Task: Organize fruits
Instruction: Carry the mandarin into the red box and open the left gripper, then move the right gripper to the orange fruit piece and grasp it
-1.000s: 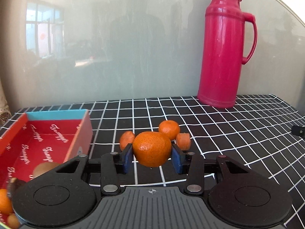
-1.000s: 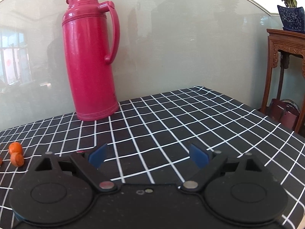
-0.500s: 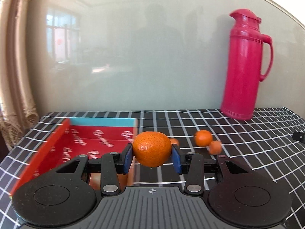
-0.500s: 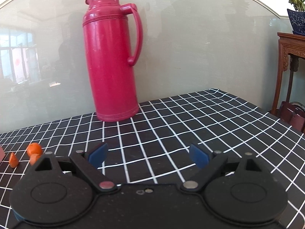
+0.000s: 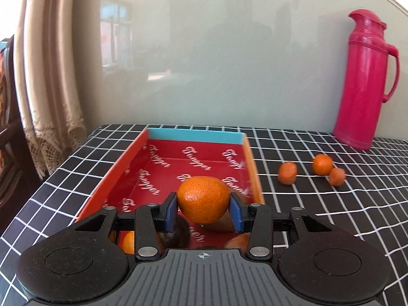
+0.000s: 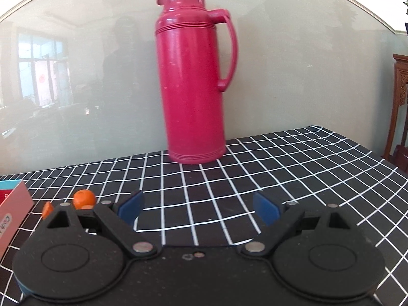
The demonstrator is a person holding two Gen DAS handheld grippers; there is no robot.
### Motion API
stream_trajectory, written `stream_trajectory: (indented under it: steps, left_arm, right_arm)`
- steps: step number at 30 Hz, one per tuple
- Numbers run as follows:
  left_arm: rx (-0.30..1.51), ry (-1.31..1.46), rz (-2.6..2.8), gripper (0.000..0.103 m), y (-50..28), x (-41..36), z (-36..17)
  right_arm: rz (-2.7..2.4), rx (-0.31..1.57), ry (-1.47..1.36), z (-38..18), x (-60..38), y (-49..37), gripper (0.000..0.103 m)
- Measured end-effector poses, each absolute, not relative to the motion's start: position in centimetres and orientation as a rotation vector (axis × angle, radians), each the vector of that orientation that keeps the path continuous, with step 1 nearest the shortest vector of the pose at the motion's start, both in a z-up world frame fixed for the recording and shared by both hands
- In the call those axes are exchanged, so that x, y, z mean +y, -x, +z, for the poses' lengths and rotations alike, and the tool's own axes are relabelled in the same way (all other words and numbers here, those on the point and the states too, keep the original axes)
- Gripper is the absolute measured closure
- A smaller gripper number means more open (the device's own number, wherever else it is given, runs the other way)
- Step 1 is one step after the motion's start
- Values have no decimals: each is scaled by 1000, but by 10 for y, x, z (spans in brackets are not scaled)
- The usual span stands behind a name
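My left gripper [image 5: 203, 210] is shut on a mandarin orange [image 5: 203, 199] and holds it above the near part of a red box [image 5: 193, 164] with a blue far wall. Other fruit lies in the box under the gripper, partly hidden: an orange one [image 5: 127, 242] and a dark one [image 5: 176, 232]. Three small oranges [image 5: 322, 164] lie on the cloth right of the box. My right gripper [image 6: 197, 207] is open and empty above the checked cloth; the small oranges [image 6: 84, 199] show at its left.
A tall pink thermos [image 5: 364, 81] stands at the back of the table, also in the right wrist view [image 6: 195, 89]. The table's left edge [image 5: 51, 178] has a curtain beyond it. A wooden stand [image 6: 400, 107] is at the right.
My left gripper has carried the orange leftward to over the red box. My right gripper has swung left, so the thermos now sits mid-frame and the box corner appears.
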State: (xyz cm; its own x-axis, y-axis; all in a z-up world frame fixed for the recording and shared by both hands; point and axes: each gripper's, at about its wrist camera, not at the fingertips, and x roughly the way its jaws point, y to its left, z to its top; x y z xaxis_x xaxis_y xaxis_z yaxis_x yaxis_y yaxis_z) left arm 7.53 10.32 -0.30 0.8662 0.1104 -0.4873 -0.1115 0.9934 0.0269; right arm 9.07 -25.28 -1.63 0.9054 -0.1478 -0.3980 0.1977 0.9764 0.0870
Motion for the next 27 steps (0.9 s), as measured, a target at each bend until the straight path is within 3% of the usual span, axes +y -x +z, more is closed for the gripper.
stream_trajectory:
  steps: [2, 4, 5, 16, 27]
  left_arm:
    - [496, 0, 117, 53, -74, 106, -1]
    - [464, -13, 141, 18, -72, 104, 2]
    - [441, -23, 152, 16, -70, 102, 3]
    - [357, -19, 192, 4, -64, 104, 13]
    - [351, -10, 231, 3, -62, 114, 12]
  right_arm:
    - [-175, 404, -121, -16, -249, -91, 11]
    - [-172, 406, -115, -16, -246, -92, 11]
    - [-172, 404, -112, -15, -245, -91, 11]
    - [-179, 406, -111, -15, -249, -90, 11]
    - [-161, 407, -102, -15, -240, -93, 11]
